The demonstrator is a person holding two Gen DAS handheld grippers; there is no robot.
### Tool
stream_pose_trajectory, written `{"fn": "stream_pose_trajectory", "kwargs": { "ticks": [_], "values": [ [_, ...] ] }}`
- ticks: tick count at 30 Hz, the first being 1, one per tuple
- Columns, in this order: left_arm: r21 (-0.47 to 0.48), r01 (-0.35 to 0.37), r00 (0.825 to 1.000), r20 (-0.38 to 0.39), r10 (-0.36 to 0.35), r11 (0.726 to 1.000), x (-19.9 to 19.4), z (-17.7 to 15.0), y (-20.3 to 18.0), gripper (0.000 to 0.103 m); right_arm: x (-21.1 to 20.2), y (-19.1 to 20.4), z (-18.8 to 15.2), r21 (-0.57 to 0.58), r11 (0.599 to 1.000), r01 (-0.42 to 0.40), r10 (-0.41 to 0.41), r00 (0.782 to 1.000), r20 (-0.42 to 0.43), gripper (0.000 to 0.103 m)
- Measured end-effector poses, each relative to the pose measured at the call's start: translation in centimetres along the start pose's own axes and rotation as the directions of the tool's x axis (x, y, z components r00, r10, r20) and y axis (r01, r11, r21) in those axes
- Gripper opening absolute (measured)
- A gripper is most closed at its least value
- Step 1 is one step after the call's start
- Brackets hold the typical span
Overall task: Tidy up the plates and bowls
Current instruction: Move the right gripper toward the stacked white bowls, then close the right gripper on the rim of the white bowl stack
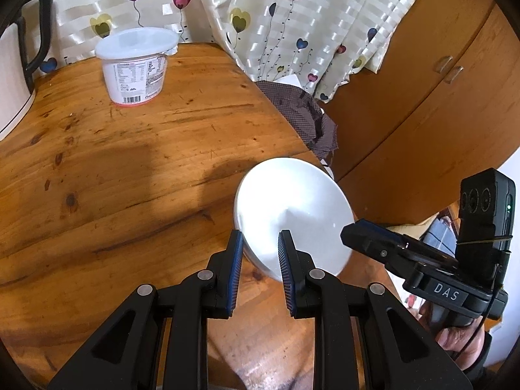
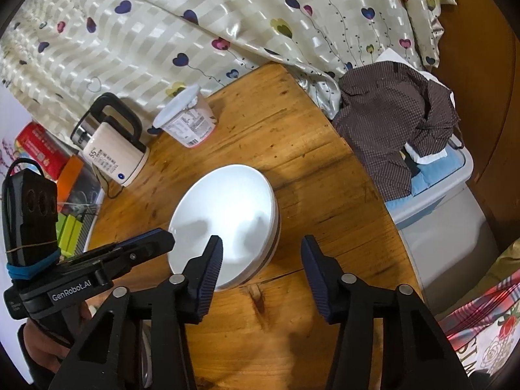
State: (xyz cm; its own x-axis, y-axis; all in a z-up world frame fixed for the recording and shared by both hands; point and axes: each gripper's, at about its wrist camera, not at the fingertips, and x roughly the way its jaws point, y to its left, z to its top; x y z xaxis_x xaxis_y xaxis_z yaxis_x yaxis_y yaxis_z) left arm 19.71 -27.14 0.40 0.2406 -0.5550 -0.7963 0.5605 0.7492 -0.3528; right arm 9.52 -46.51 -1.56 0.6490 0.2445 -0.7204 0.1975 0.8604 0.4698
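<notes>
Round wooden counter (image 2: pixel 292 123) fills mid-frame. Stack of white glazed ceramic plates (image 2: pixel 224 217) lies lower centre: rigid, slick, breakable; take it by the rim. Left tool (image 1: pixel 260 260) looks clamped on its rim. Right tool (image 2: pixel 260 269) parted, empty.

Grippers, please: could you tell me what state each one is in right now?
Left gripper: shut on the rim of the white round plate.
Right gripper: open, holding nothing.
</notes>
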Motion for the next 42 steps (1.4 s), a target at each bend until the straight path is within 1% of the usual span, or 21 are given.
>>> {"fn": "stream_pose_trajectory", "kwargs": {
  "ticks": [7,9,12,15,26,42],
  "values": [
    [0.016,-0.006,1.000,0.005,0.006,1.000,0.4,0.6,-0.1,0.023,0.7,-0.4,0.1,0.006,1.000,0.006,-0.006,1.000,-0.016,0.036],
    [0.016,-0.005,1.000,0.003,0.005,1.000,0.6,0.7,-0.1,0.023,0.9,-0.5,0.2,0.006,1.000,0.007,-0.007,1.000,-0.018,0.030],
    [0.016,-0.005,1.000,-0.009,0.005,1.000,1.0,0.6,0.0,0.023,1.0,-0.6,0.2,0.003,1.000,0.008,-0.008,1.000,-0.020,0.025],
    [0.018,-0.007,1.000,-0.016,0.008,1.000,1.2,0.4,0.0,0.023,1.1,-0.5,0.2,-0.002,1.000,0.005,-0.005,1.000,-0.020,0.022],
    [0.027,-0.014,1.000,-0.017,0.014,1.000,1.3,0.3,-0.2,0.023,1.1,-0.4,0.3,-0.010,1.000,0.020,-0.020,1.000,-0.022,0.020],
    [0.037,-0.022,1.000,0.020,0.022,0.999,-1.0,-0.4,-0.9,0.023,-0.7,1.1,-0.3,-0.026,1.000,0.017,-0.017,1.000,-0.008,0.020]
  ]
}}
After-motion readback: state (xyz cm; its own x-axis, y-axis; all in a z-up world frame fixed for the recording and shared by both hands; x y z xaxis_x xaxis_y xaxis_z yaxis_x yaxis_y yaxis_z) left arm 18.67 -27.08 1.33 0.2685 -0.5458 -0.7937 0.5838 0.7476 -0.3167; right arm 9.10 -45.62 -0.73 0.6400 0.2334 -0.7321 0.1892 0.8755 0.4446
